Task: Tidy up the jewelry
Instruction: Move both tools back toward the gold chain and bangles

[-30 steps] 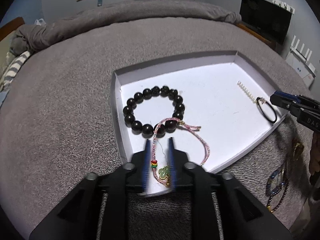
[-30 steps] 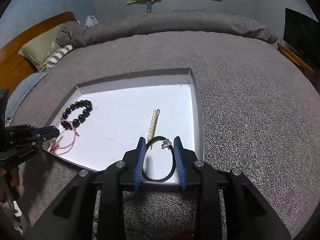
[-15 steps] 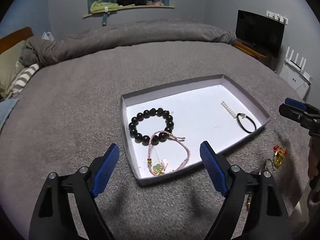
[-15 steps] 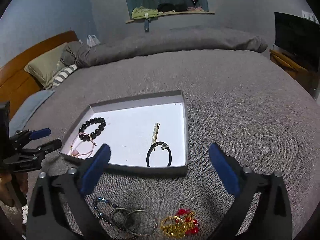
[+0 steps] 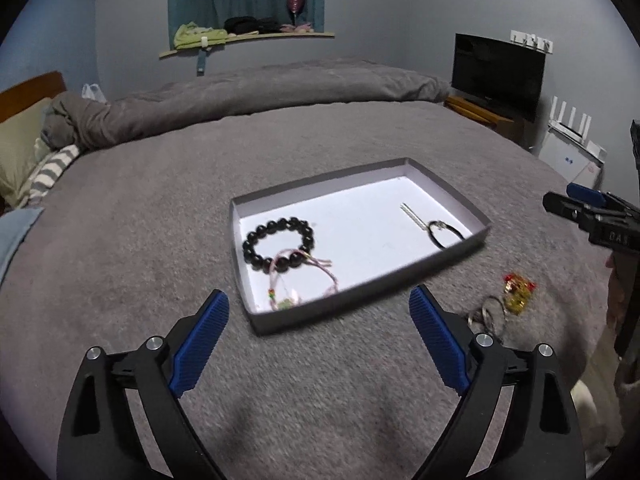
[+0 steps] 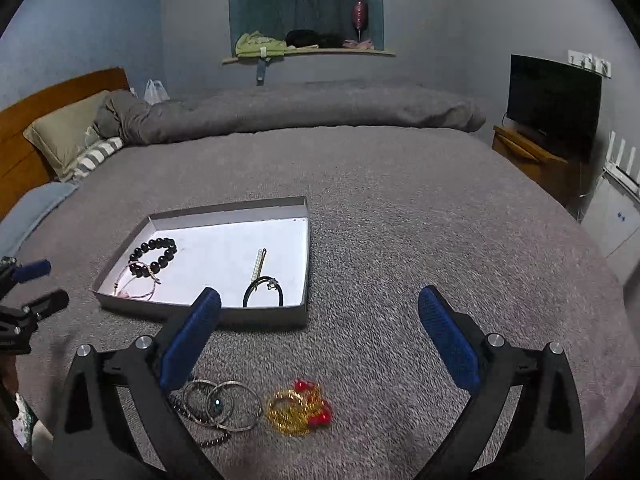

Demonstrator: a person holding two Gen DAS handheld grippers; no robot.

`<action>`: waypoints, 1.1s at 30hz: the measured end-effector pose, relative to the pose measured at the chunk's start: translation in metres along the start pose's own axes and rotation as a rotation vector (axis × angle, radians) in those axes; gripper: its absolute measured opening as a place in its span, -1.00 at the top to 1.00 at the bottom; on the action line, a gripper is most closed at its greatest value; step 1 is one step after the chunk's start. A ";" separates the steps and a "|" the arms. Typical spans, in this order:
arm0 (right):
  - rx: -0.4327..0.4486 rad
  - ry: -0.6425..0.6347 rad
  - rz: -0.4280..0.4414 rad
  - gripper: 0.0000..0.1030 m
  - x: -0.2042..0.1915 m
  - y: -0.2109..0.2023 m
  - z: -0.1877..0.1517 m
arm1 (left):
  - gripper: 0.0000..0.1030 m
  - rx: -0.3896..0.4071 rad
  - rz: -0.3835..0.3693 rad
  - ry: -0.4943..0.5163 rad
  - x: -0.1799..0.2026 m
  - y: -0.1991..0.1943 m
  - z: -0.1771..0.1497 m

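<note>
Both grippers are black plastic frames: the left gripper (image 5: 319,312) and right gripper (image 6: 320,312) carry ribbed blue pads (image 5: 200,340) and silver screws (image 6: 494,340) at the pivots.

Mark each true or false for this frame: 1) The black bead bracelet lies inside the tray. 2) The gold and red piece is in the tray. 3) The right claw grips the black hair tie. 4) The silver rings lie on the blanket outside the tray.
1) True: the black bead bracelet lies in the tray.
2) False: the gold and red piece lies on the blanket, outside the tray.
3) False: the right claw is open and empty; the black hair tie lies in the tray.
4) True: the silver rings lie on the blanket beside the gold piece.
</note>
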State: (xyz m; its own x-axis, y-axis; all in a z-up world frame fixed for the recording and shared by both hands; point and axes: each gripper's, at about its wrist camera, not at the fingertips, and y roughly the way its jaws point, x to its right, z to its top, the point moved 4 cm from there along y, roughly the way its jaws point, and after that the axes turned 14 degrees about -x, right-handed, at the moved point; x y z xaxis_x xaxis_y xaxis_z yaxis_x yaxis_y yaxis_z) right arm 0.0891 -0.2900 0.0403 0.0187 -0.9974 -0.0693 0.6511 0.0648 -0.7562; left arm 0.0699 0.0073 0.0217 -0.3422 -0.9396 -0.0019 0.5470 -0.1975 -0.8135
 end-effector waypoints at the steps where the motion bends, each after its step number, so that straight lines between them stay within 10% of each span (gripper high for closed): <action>1: 0.005 0.012 0.008 -0.89 0.004 -0.003 -0.003 | -0.82 -0.001 -0.002 0.008 0.003 -0.001 -0.005; 25: -0.114 -0.140 -0.006 -0.89 0.007 0.016 -0.083 | -0.82 -0.100 -0.044 0.167 0.080 0.047 -0.045; 33: -0.187 -0.136 0.067 -0.14 -0.009 0.046 -0.086 | -0.79 -0.114 -0.057 0.154 0.076 0.049 -0.046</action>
State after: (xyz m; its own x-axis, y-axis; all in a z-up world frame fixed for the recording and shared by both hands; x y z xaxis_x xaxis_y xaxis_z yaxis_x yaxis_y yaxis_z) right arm 0.0536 -0.2752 -0.0499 0.1675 -0.9849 -0.0447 0.4937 0.1230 -0.8609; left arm 0.0357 -0.0607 -0.0457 -0.4877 -0.8722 -0.0359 0.4361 -0.2078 -0.8756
